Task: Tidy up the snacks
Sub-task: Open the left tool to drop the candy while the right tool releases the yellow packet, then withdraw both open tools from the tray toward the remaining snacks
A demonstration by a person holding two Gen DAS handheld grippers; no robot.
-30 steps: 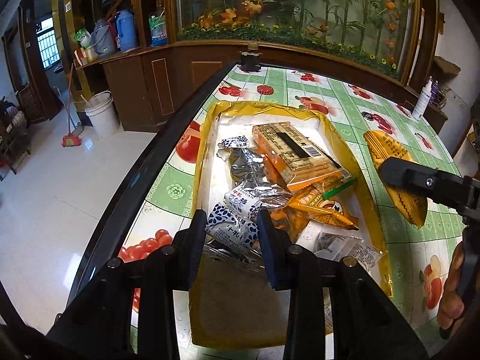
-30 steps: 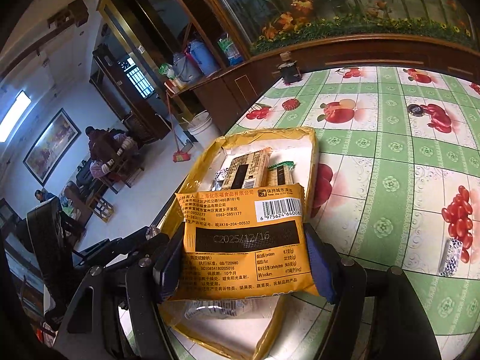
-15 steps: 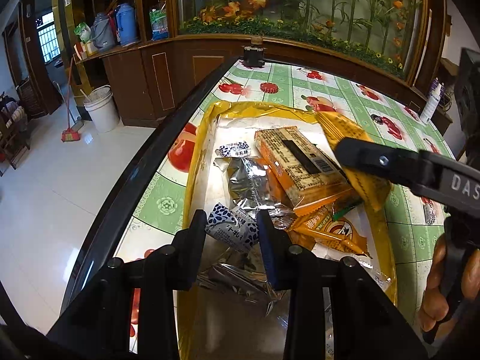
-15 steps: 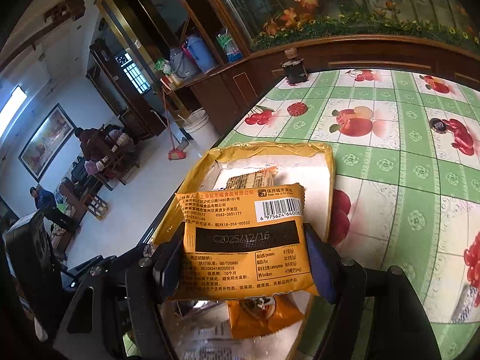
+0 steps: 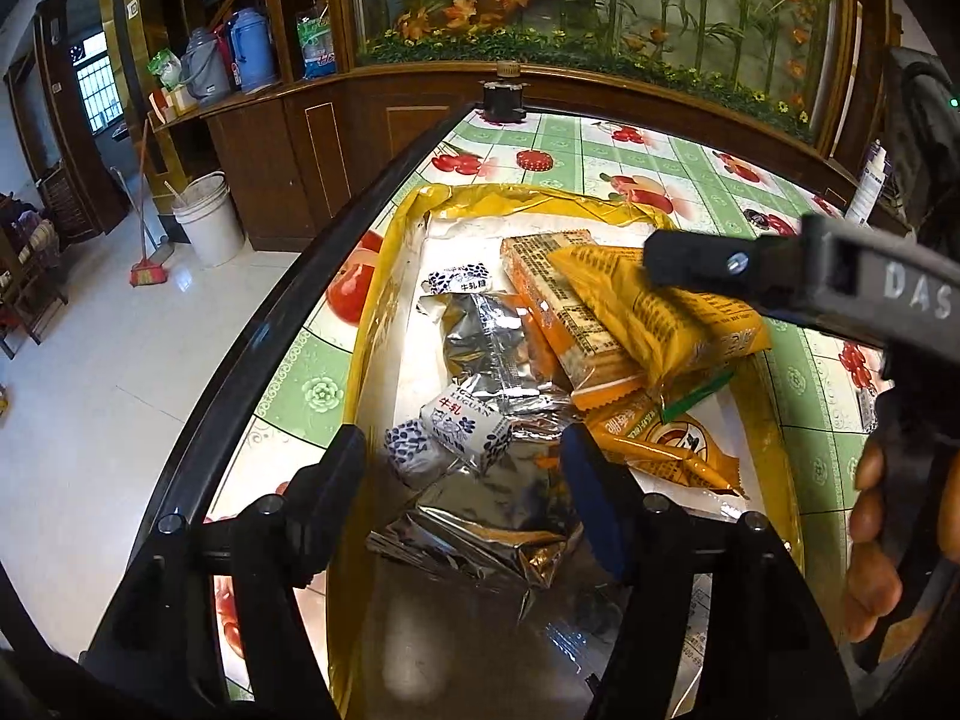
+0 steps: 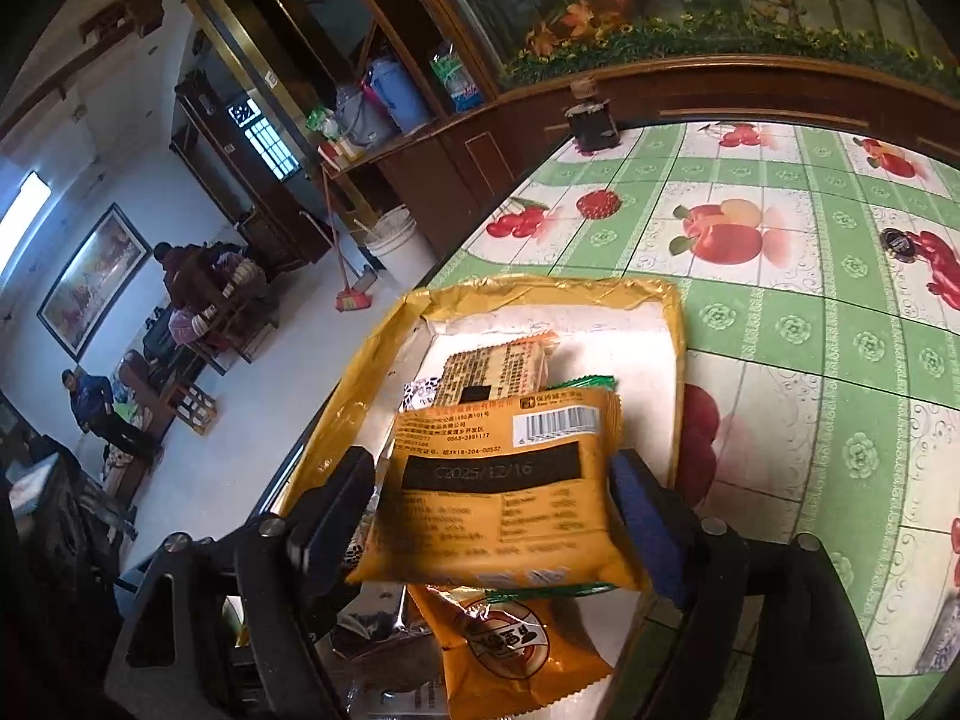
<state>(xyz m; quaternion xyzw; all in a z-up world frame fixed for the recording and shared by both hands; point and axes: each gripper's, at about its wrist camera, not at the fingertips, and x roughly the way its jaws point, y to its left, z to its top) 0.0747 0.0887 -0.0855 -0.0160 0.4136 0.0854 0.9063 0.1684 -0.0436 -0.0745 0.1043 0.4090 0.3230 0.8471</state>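
A yellow tray on the fruit-print table holds several snacks: silver foil packs, blue-and-white candies, an orange cracker pack and an orange pouch. My left gripper is open and empty just above the candies at the tray's near end. My right gripper has its jaws spread wider than the orange snack packet, which sits loose between them over the tray. The packet and the right gripper's finger also show in the left wrist view.
The table's black edge runs along the tray's left side, with floor beyond. A dark jar stands at the table's far end. A red bottle cap lies beyond the tray. A small wrapped snack lies on the table at right.
My right gripper carried the orange packet left over the tray and its jaws have spread, loosening the packet. My left gripper has opened wider and let go of the blue-and-white candy.
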